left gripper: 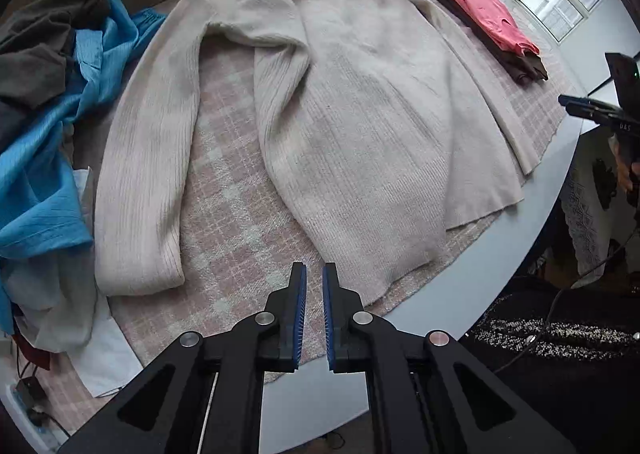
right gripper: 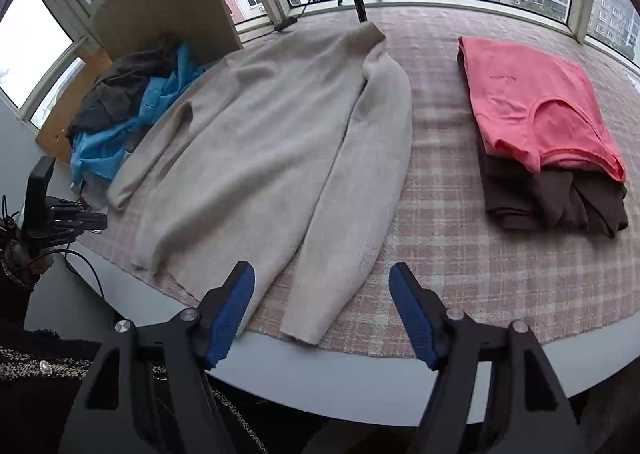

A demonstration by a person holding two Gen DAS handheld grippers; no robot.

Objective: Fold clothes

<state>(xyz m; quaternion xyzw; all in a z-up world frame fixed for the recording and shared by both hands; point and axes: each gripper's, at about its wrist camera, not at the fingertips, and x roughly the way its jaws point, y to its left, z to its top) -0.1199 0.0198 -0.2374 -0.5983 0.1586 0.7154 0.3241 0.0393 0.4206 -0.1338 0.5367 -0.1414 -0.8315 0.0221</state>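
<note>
Both wrist cams look forward and down from the near table edge – left one closer in; shared: sweater point(left gripper: 340, 113) point(right gripper: 272, 141), pink stack point(left gripper: 486, 13) point(right gripper: 532, 101).

Beige ribbed sweater point(left gripper: 352, 125) spread flat, collar toward the windows, hem at the near edge.
Left sleeve bent and laid down along the body's side with a gap between; right sleeve straight along the other side. Folded coral-pink top point(right gripper: 532, 101) stacked on a folded dark brown garment point(right gripper: 560, 201), well apart to the right. Rumpled heap of blue cloth point(left gripper: 44, 157) and dark grey clothes point(left gripper: 36, 53) just beside the left sleeve.
</note>
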